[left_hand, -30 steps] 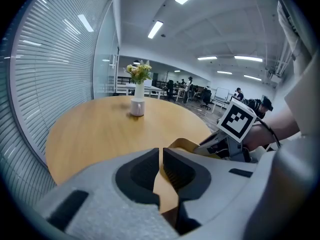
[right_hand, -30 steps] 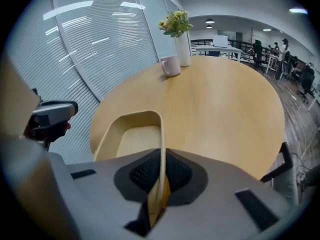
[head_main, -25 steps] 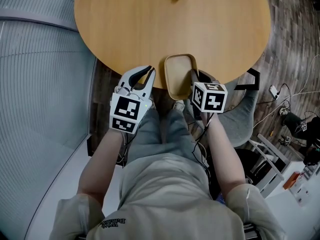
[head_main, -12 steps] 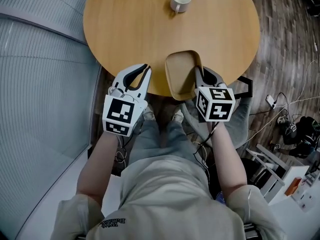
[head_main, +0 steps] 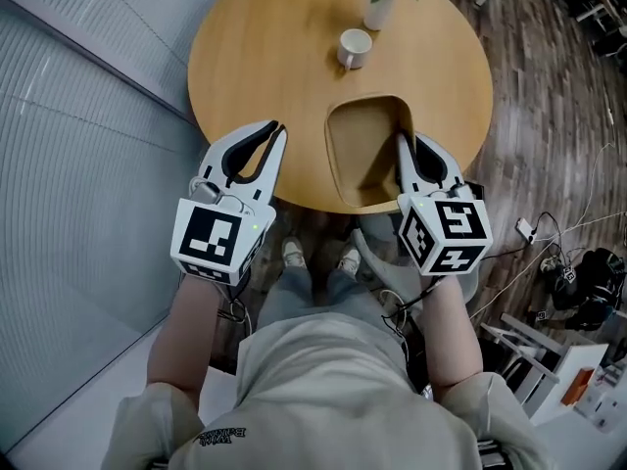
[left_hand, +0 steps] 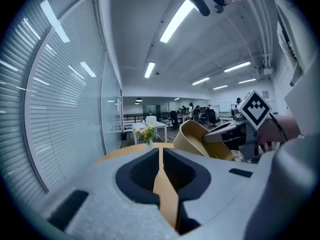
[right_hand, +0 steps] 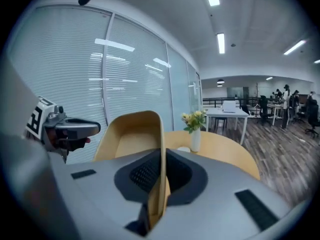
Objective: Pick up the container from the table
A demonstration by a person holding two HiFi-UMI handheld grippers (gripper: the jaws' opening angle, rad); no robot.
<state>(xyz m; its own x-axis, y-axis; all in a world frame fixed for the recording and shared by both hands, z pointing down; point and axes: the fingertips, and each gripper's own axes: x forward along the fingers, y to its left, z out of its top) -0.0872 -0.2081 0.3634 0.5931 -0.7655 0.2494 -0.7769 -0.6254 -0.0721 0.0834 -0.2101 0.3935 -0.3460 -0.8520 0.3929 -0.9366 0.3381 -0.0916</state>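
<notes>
The container (head_main: 364,155) is a tan, deep tray with rounded corners. It hangs tilted over the near edge of the round wooden table (head_main: 265,57). My right gripper (head_main: 404,143) is shut on its right wall, and in the right gripper view the thin rim (right_hand: 161,134) stands pinched between the jaws. My left gripper (head_main: 275,129) is shut and empty, left of the container and apart from it. The left gripper view shows the container (left_hand: 196,135) to the right of the closed jaws (left_hand: 161,153).
A white cup (head_main: 354,47) and a white vase of flowers (head_main: 382,3) stand at the table's far side. Slatted glass walls run along the left. A chair and cables (head_main: 558,262) lie on the wood floor at the right, with the person's legs below the table edge.
Both grippers have risen. The container has come up with the right gripper and now looks larger over the table's edge. The cup and vase have come into view.
</notes>
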